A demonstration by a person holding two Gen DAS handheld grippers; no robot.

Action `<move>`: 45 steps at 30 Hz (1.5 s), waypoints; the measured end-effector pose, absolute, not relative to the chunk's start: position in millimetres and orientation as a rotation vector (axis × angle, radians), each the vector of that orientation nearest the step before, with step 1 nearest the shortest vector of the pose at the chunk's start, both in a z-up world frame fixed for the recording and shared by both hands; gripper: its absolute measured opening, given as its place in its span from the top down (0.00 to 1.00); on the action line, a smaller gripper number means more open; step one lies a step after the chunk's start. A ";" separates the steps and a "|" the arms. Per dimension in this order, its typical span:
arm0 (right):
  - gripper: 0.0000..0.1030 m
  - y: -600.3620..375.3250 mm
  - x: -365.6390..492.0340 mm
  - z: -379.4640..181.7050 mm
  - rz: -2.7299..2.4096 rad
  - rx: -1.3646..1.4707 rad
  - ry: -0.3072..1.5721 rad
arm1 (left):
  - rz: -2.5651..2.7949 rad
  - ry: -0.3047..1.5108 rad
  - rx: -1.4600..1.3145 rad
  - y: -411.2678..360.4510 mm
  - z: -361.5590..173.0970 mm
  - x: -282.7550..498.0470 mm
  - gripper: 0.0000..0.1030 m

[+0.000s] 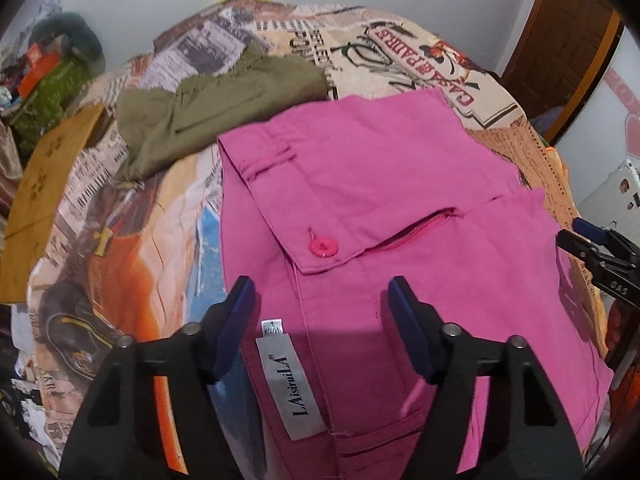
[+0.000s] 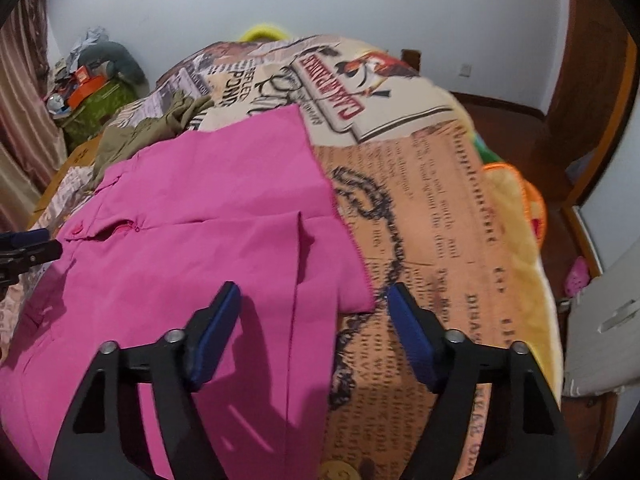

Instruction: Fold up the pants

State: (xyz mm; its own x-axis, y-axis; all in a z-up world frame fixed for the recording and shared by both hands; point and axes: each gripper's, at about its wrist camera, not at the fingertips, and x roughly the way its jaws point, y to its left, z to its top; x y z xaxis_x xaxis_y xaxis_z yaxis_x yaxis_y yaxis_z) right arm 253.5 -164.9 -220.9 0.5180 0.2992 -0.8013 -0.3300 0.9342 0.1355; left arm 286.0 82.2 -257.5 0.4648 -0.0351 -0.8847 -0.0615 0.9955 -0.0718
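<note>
Pink pants [image 1: 384, 184] lie folded on a printed bedspread [image 1: 120, 240], waistband toward me, with a pink button [image 1: 323, 247], an open zipper and a white label [image 1: 294, 384]. They also show in the right wrist view [image 2: 192, 248]. My left gripper [image 1: 322, 304] is open and empty above the waistband. My right gripper [image 2: 314, 308] is open and empty over the pants' right edge. The right gripper shows at the right of the left wrist view [image 1: 600, 256]. The left gripper shows at the left edge of the right wrist view [image 2: 28, 248].
Olive green pants [image 1: 216, 112] lie bunched on the bed behind the pink ones. A tan cardboard box [image 1: 40, 188] sits at the bed's left edge. Clutter [image 2: 92, 92] stands at the far left. A wooden door [image 1: 568, 40] is at the right.
</note>
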 end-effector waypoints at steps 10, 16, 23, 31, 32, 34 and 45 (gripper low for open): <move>0.47 -162.7 262.1 -236.0 0.440 -0.018 1.004 | -0.053 1.125 -0.185 90.5 -262.8 283.4 0.68; 0.60 -161.6 264.4 -232.8 0.464 -0.012 1.004 | -0.035 1.154 -0.232 100.0 -267.0 281.3 0.68; 0.64 -162.6 263.7 -227.4 0.455 -0.004 0.982 | -0.061 1.145 -0.199 88.0 -266.7 276.1 0.68; 0.63 -160.0 261.5 -213.2 0.464 -0.016 0.951 | -0.059 1.133 -0.141 78.3 -266.7 278.3 0.87; 0.63 -158.4 261.3 -215.2 0.472 -0.015 0.961 | -0.058 1.134 -0.144 79.0 -266.9 278.5 0.87; 0.64 -151.1 264.0 -225.6 0.504 -0.016 1.008 | -0.060 1.132 -0.152 81.0 -266.5 278.3 0.90; 0.97 -147.1 260.7 -242.4 0.517 -0.020 1.007 | 0.005 1.101 -0.075 80.1 -260.3 276.3 0.94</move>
